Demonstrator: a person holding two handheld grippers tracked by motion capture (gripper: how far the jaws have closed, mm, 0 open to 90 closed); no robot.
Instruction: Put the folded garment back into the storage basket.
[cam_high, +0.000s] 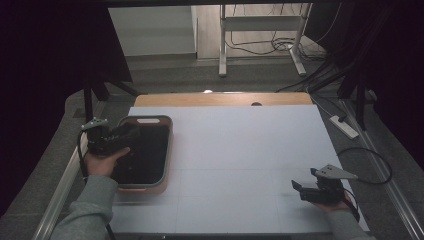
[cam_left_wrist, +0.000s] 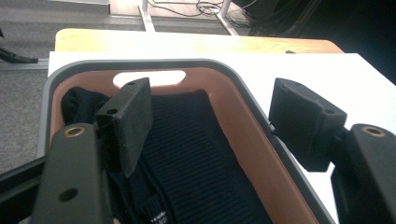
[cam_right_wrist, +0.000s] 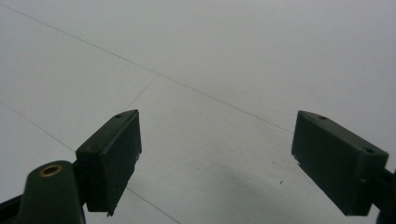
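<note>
White bench (cam_high: 240, 150) carries our bin (cam_high: 167, 150) at left, black knit garment (cam_left_wrist: 196, 154) inside. Left tool (cam_left_wrist: 210, 116) hangs released over it, jaws straddling the rim; lifting could snag it. Right tool (cam_right_wrist: 217, 158) idles open.

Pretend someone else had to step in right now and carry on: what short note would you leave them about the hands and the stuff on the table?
Left gripper: jaws open, over the near end of the brown bin, one jaw inside it and the other outside its rim; nothing is between them.
Right gripper: jaws open and empty, low over the white table top, at the near right in the high view.
Things: a dark knitted garment lies inside the bin, which sits at the table's left side.
Done: the garment appears to be dropped in the bin.
Left: probably draw the left gripper clear of the bin.
</note>
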